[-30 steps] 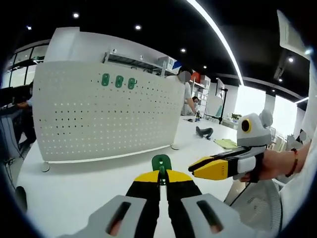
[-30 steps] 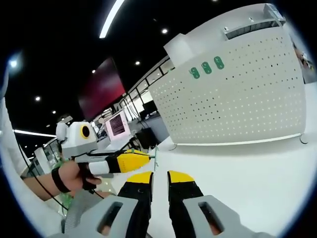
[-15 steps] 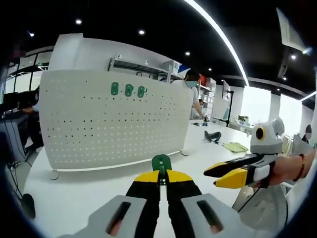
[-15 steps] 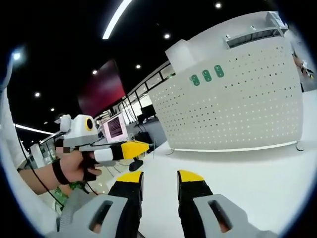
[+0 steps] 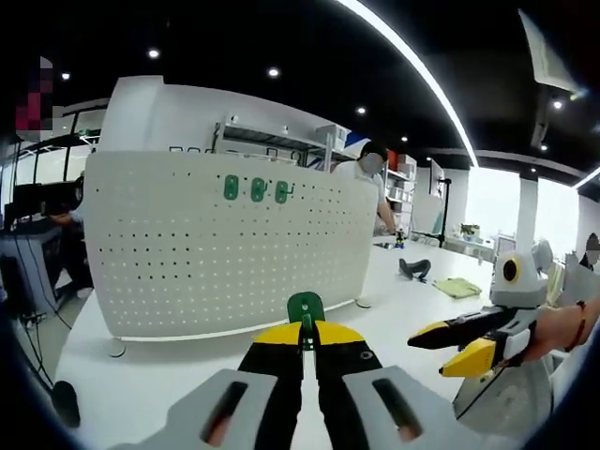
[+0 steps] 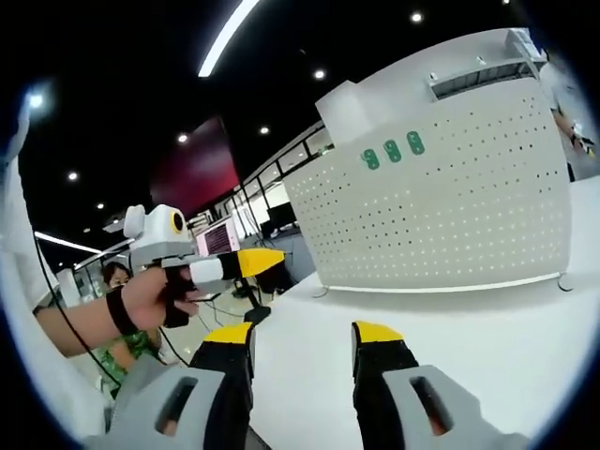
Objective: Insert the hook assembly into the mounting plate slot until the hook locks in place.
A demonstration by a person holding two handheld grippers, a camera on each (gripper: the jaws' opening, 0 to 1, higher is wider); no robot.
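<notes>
my left claw (image 5: 303,339) is clamped on the green hook assembly (image 5: 305,307), held above the white bench (image 5: 169,366). my right claw (image 6: 302,339) gapes wide, holding nothing. ahead stands the perforated mounting plate (image 5: 216,244) with three green hooks (image 5: 256,189).

Left gripper (image 5: 303,336): lower centre, jaws closed on a green hook (image 5: 305,307). Right gripper (image 6: 304,332): lower centre, jaws parted, nothing between.

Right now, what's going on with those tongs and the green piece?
Left tongs shut on green hook. Right tongs open, empty. Pegboard ahead, path clear.
</notes>
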